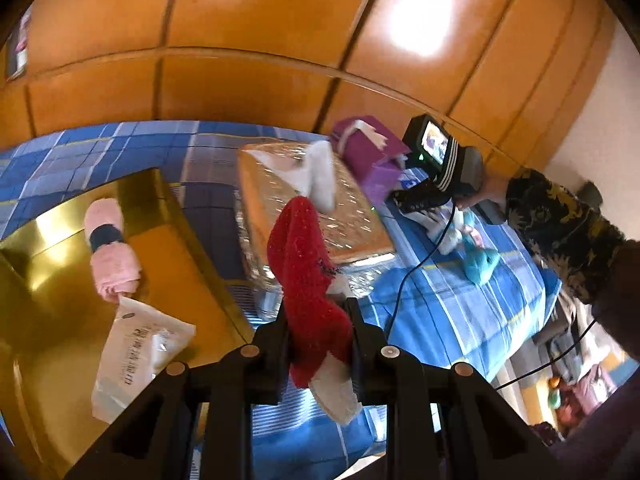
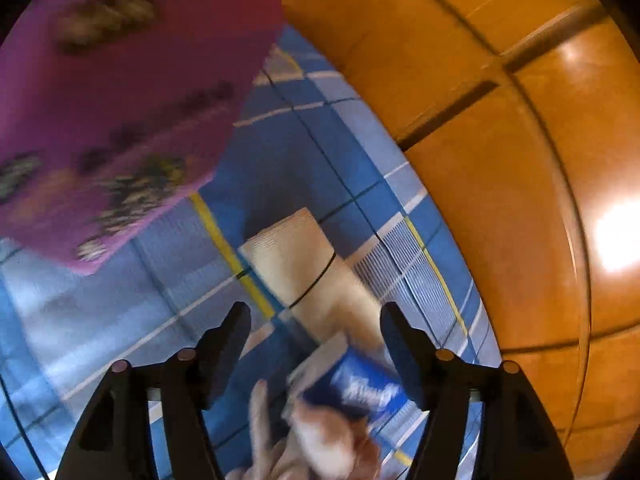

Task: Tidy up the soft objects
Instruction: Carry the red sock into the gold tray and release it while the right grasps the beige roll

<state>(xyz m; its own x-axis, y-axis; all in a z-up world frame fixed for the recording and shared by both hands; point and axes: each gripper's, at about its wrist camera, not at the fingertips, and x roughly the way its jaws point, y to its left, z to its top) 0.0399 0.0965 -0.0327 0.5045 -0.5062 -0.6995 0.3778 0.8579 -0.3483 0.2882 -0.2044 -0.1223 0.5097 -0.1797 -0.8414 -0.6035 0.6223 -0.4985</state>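
My left gripper (image 1: 320, 312) is shut on a red fuzzy sock with a white cuff (image 1: 304, 264), held up above the blue plaid bed (image 1: 460, 304). A gold box (image 1: 160, 216) at left holds a rolled pink towel (image 1: 110, 256) and a white packet (image 1: 136, 360). A silver foil box (image 1: 320, 220) lies ahead with a white sock (image 1: 320, 176) on it. My right gripper (image 2: 316, 316) is open over the bed (image 2: 120, 320), above a cream rolled cloth with a black band (image 2: 308, 264) and a blue-and-white packet (image 2: 360, 388). It also shows in the left wrist view (image 1: 424, 196).
A purple box (image 2: 112, 112) stands close at the upper left of the right wrist view, and behind the foil box (image 1: 368, 148). Light blue soft items (image 1: 476, 256) lie on the bed. Orange wooden wardrobe doors (image 1: 280, 32) rise behind the bed.
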